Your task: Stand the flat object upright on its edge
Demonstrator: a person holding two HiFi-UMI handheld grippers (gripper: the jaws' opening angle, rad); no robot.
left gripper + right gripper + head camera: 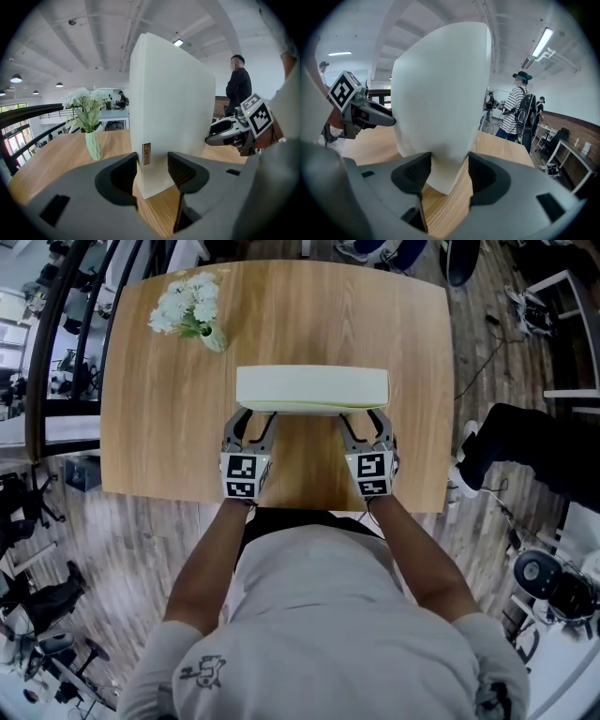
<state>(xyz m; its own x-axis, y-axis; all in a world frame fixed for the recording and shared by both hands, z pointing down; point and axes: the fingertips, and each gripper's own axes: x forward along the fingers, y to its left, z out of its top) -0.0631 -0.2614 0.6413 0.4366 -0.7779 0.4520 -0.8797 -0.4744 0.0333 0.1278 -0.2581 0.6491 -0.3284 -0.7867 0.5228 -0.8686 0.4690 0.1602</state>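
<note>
A thick white slab (312,388) stands upright on its long edge across the middle of the wooden table (159,427). My left gripper (255,416) has its jaws around the slab's lower left end, and both pads touch its faces in the left gripper view (152,173). A small gold label (146,153) sits on the narrow end there. My right gripper (364,416) clasps the lower right end of the slab (440,93) in the same way (449,173). Each gripper shows in the other's view, the right one (229,131) and the left one (361,115).
A pale green vase of white flowers (192,310) stands at the table's far left corner (89,122). The table's near edge lies just under the grippers. People stand beyond the table (238,84) (518,112). Chairs and cables surround the table on the plank floor.
</note>
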